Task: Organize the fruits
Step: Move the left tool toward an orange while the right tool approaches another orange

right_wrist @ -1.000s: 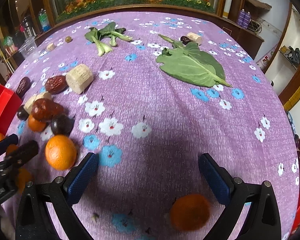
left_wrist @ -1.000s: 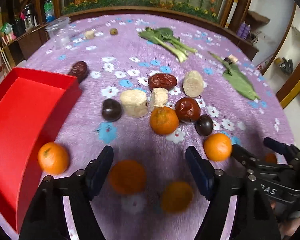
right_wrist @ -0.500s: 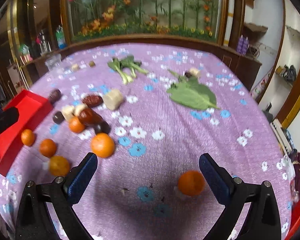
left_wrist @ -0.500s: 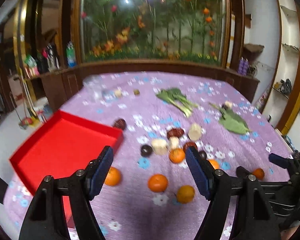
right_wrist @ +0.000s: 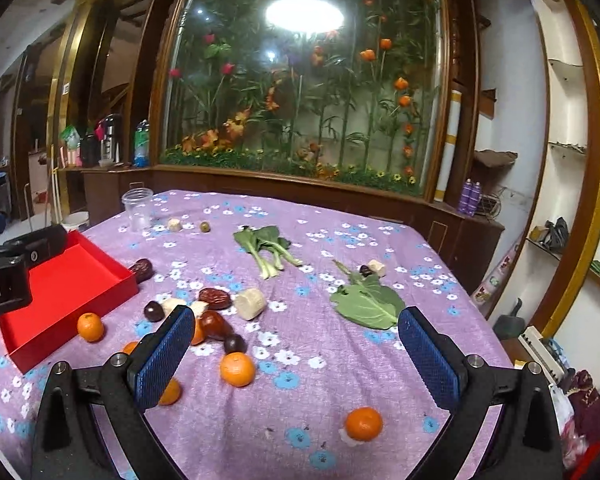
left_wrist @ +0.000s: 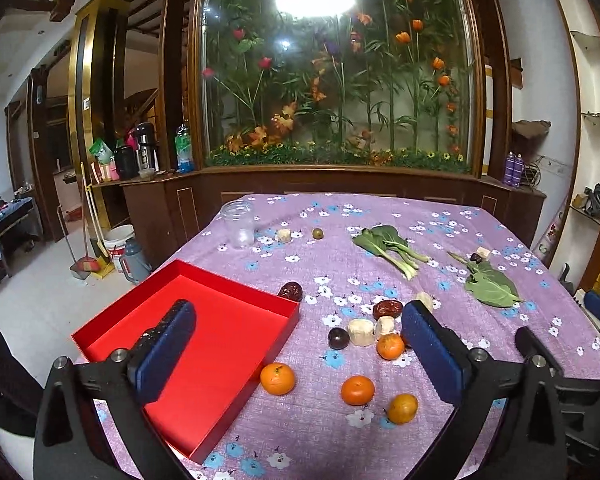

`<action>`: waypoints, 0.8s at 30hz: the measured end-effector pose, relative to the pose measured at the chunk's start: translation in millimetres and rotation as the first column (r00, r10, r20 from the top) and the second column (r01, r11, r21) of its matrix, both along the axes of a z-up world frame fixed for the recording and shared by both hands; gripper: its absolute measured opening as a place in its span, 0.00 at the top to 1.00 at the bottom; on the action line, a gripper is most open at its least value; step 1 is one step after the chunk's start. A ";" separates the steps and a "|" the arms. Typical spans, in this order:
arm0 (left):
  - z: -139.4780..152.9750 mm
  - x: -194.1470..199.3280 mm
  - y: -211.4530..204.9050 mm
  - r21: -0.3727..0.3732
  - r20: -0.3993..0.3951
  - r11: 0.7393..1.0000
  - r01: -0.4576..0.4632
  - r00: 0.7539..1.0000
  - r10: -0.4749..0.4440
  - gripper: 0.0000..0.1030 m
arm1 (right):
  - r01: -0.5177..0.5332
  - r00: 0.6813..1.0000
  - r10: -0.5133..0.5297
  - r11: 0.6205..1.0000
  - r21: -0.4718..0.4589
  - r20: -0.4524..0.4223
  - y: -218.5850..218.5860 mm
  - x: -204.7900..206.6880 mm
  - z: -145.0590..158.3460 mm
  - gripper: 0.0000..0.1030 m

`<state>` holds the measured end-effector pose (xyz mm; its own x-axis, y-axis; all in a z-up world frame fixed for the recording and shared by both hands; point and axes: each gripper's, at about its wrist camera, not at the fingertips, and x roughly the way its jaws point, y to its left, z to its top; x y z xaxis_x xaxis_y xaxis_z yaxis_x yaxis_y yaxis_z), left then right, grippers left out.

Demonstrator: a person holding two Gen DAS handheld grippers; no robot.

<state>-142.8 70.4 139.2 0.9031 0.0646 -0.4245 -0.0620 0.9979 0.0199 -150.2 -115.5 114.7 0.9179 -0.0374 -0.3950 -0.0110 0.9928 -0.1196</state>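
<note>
While nothing is gripped yet, the left wrist view shows the left tongs (left_wrist: 298,344) spread wide and empty above the red box (left_wrist: 204,360), a shallow, stiff, smooth-walled tray with nothing in it. Just right of the box sits 1 orange (left_wrist: 277,378), with 2 more oranges (left_wrist: 357,390) (left_wrist: 403,408) farther right and a 4th (left_wrist: 390,346) touching a cluster of pale cut chunks (left_wrist: 361,332), a dark plum (left_wrist: 338,338) and wrinkled red dates (left_wrist: 387,309); another date (left_wrist: 290,291) lies at the box's far corner. From the right wrist view, the right tongs (right_wrist: 296,350) are equally wide open and hold nothing, and 2 oranges (right_wrist: 237,368) (right_wrist: 363,423) rest well right of the box on the purple flowered cloth (right_wrist: 324,364), leafy greens (right_wrist: 367,302) beyond. I judge the oranges light, round, firm but squashable, with dimpled skin that grips the ribbed pads fairly well; they would roll, so take each across its widest middle, gently.
</note>
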 end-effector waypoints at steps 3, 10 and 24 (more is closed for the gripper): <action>-0.8 -0.6 -1.1 0.003 -0.023 1.000 0.013 1.000 -0.013 0.00 | -0.011 1.000 0.011 1.000 0.007 -0.010 2.6 -0.2 -0.9 0.00; -9.7 2.9 -4.2 0.013 -0.067 0.999 0.029 0.997 -0.028 0.00 | -0.016 1.000 0.016 1.000 0.001 -0.023 6.3 -4.5 -5.8 0.00; -62.4 28.2 31.4 -0.122 -0.247 0.987 0.106 0.960 -0.133 0.10 | -0.072 0.913 0.159 0.969 0.236 -0.375 -16.2 50.7 -71.7 0.14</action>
<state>-114.6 101.7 76.9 0.7635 -0.0954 -0.6387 0.0512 0.9949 -0.0873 -99.4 -131.7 43.0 0.6827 0.1841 -0.7071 -0.1294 0.9829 0.1309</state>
